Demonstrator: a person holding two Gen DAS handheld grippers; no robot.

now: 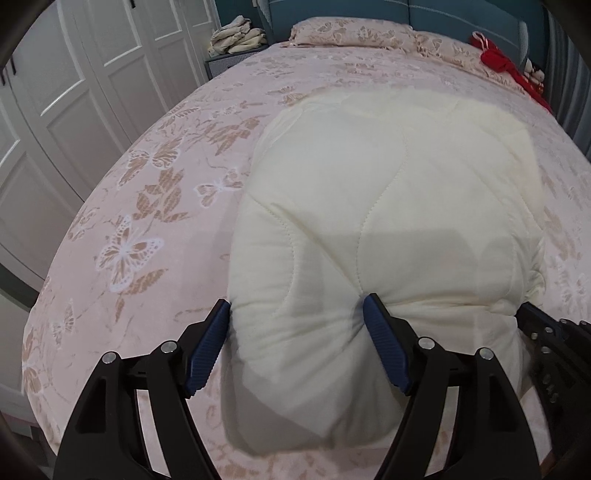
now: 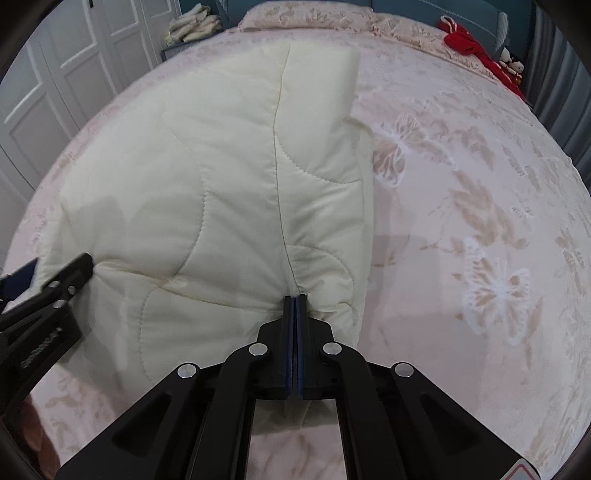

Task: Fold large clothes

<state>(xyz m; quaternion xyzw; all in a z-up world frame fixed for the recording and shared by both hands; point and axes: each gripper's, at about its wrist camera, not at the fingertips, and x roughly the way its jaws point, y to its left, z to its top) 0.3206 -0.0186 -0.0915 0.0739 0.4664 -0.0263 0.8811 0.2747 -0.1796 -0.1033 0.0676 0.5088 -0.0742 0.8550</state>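
The left gripper (image 1: 297, 325) squeezes a fat bunch of the cream quilt's (image 1: 388, 192) near edge while the right gripper (image 2: 295, 301), beside it, pinches only a thin fold that could slip free.

Place: we note a home bedroom.
Signs: bed (image 1: 155, 192) with butterfly-print cover, pillow (image 1: 351, 31), white panelled wardrobe doors (image 1: 74, 85).

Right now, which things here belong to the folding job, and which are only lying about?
Job:
cream quilted comforter
left gripper, around its thick near edge
right gripper, shut on the edge

Lying about:
red garment
pillow
folded beige cloths
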